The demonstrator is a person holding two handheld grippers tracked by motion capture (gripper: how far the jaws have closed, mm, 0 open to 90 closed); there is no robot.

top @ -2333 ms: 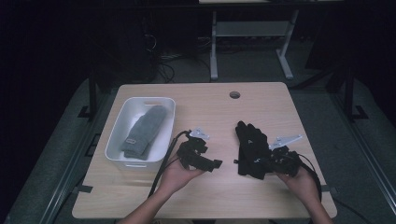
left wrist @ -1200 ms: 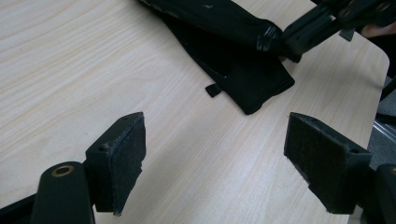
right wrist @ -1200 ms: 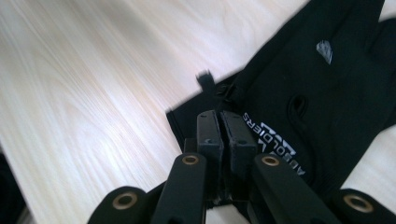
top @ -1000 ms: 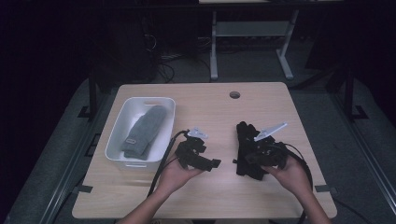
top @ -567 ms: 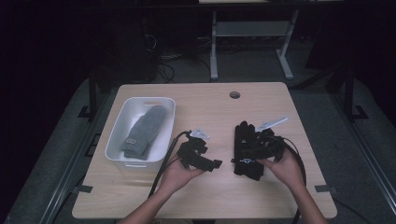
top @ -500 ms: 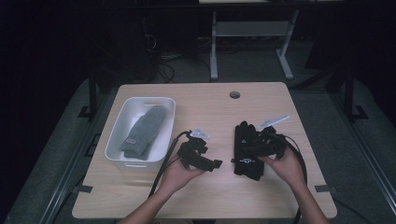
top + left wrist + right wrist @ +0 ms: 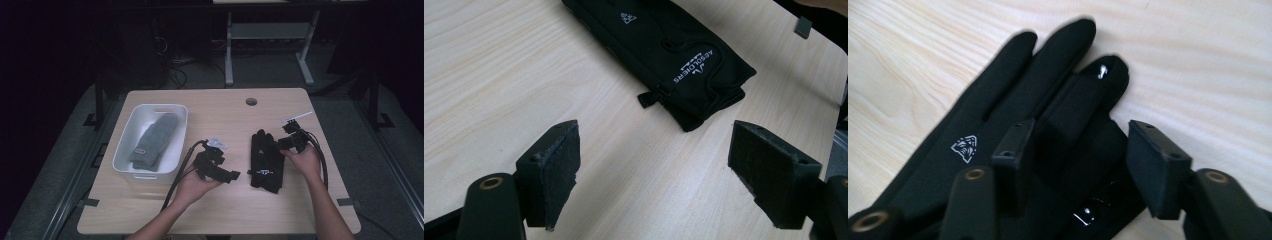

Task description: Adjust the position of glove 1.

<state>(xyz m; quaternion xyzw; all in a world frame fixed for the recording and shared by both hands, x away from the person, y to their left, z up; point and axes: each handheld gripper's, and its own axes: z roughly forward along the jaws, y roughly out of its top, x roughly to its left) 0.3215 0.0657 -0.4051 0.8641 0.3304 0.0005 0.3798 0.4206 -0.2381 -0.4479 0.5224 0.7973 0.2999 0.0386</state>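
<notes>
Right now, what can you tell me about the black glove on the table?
The black glove lies flat on the wooden table, right of the white bin. It looks like soft, stretchy fabric, with small white logos and a cuff pull tab. Its finger end points away from the person. The right gripper straddles one glove finger, fingers half open.

black glove (image 7: 265,159) with white logos, grey glove (image 7: 155,139), white bin (image 7: 127,150)
</notes>
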